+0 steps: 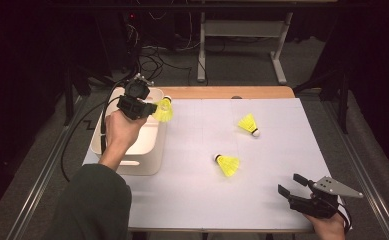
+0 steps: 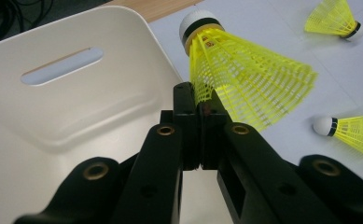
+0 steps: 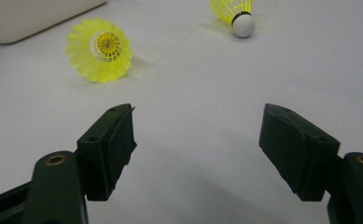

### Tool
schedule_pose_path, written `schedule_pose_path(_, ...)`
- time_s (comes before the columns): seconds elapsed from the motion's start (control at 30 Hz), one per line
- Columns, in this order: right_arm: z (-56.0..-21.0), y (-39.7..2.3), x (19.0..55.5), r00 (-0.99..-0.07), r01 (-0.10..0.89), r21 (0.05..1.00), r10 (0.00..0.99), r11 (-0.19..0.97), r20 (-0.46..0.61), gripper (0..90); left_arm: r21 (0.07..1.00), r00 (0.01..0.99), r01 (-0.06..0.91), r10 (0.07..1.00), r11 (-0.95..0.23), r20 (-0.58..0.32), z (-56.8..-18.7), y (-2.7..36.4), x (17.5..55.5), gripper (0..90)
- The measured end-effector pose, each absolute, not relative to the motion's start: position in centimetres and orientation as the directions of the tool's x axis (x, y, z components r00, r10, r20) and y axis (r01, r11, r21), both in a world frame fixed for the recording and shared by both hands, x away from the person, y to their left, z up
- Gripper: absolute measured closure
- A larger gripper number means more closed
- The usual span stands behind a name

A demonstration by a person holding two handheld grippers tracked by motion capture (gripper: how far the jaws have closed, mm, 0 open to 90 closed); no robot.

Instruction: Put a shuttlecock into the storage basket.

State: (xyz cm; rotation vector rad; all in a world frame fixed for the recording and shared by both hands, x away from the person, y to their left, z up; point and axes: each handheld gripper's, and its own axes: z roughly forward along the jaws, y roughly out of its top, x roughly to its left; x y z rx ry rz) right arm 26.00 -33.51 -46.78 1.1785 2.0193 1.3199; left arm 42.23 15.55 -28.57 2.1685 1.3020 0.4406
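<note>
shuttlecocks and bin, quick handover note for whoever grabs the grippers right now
Left gripper: shut on the skirt edge of one yellow shuttlecock, held above the white bin, at its far right corner.
Right gripper: open, holding nothing, at the near right of the table.
On the table: near shuttlecock at the centre, far shuttlecock beyond it to the right.
Done: one shuttlecock picked up.
Left: probably drop it in the bin, then collect the other two.

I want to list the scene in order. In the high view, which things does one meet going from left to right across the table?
White plastic bin → left gripper holding a yellow plastic shuttlecock → yellow shuttlecock lying mid-table → yellow shuttlecock farther back → open right gripper.
</note>
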Motion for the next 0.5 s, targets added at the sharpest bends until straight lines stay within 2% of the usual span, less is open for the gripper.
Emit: schedule_pose_path(0.5,-46.8,-33.5,26.0,-0.531,0.41,0.895,0.843,0.175,0.079,27.0,0.617,0.448,0.708,0.894,-0.343,-0.018,-28.8,16.7,42.4,89.0)
